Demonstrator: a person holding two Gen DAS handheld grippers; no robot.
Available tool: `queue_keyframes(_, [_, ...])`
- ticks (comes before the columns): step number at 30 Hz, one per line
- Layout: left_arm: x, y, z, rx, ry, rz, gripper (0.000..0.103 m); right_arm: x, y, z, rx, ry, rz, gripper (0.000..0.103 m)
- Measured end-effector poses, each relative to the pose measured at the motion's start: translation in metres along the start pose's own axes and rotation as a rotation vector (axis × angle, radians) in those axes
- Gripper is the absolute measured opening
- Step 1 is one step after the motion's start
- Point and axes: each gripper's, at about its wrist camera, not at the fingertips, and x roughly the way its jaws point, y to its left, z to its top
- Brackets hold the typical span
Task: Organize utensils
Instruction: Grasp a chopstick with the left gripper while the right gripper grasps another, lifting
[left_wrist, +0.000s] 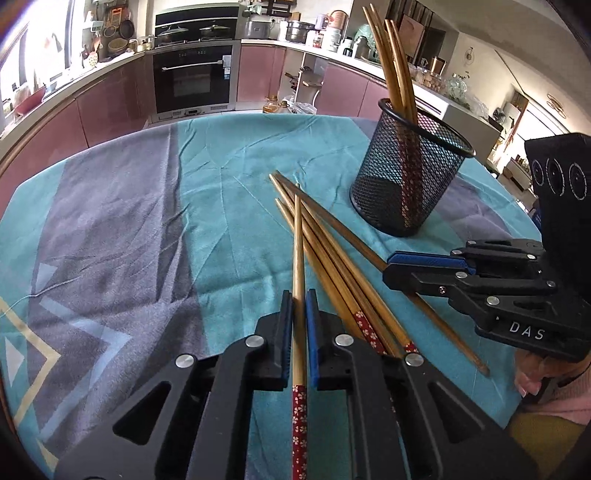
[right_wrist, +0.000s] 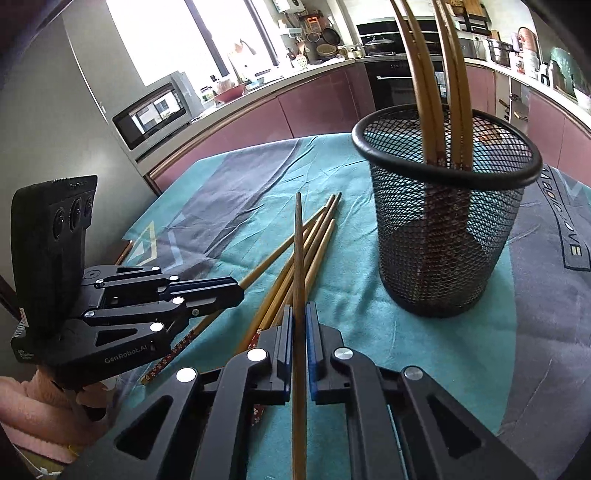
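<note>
**Both grippers loaded, holder next**

Your left gripper (left_wrist: 299, 325) has its jaws clamped on a chopstick with a red floral end (left_wrist: 298, 288); your right gripper (right_wrist: 299, 339) grips a plain brown chopstick (right_wrist: 298, 280). Loose chopsticks (left_wrist: 332, 258) lie on the cloth-covered surface (left_wrist: 147, 221). Judged from here, lift and tip each into the mesh holder (left_wrist: 410, 177), which already holds several.

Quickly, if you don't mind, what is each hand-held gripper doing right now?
Left hand-held gripper: shut on a chopstick.
Right hand-held gripper: shut on another chopstick.
</note>
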Motion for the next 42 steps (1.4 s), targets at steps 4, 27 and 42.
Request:
queue_keyframes(4, [0.003,-0.004,-0.004,0.023,0.019,-0.011,0.008,0.004,0.003,-0.001,-0.033,0.036,-0.017,0.006])
queue_keyframes(27, [0.026,-0.003,0.023,0.075,0.046,0.01,0.008,0.018,-0.004,0.009,-0.041,0.038,-0.036,0.006])
queue_keyframes(42, [-0.035,-0.009,0.037,0.046,-0.087,-0.131,0.007,-0.054,-0.006,0.02,-0.05,-0.136,0.012,0.006])
